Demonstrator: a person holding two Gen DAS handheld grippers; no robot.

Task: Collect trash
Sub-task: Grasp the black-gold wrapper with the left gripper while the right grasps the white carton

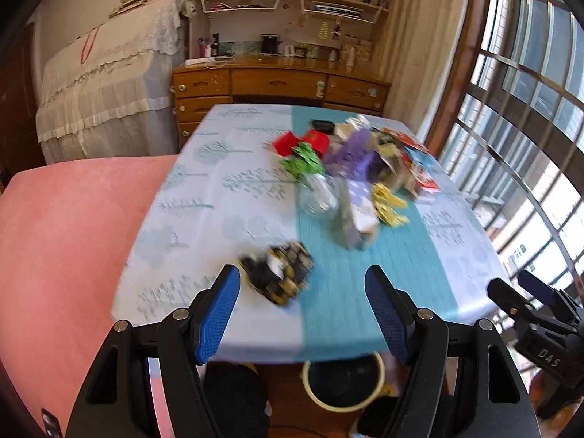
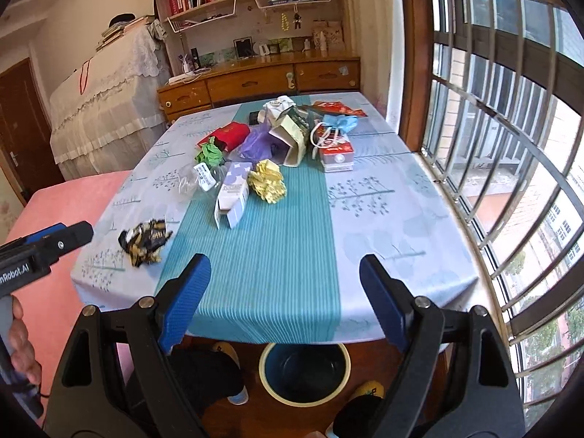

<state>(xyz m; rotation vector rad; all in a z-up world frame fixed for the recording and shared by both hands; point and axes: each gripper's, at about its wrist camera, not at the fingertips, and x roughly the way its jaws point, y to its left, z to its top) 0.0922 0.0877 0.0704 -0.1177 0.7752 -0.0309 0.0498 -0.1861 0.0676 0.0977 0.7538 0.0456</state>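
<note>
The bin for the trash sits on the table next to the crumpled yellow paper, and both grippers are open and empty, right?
Not quite. The bin stands on the floor under the table's near edge, as the right wrist view shows. The crumpled yellow paper is on the table, and the left gripper and right gripper are open and empty.

We count two claws, the left claw (image 1: 303,314) and the right claw (image 2: 284,299), each with two blue pads. One tabletop (image 2: 383,219) carries the litter. On it we see three crumpled wads: one black-and-gold wrapper (image 2: 146,242), one yellow paper ball (image 2: 267,180) and one green paper ball (image 2: 210,153). There is one lilac carton (image 2: 233,193), one red packet (image 2: 230,135) and one purple bag (image 2: 255,144). One bin (image 2: 304,372) stands on the floor below.
</note>
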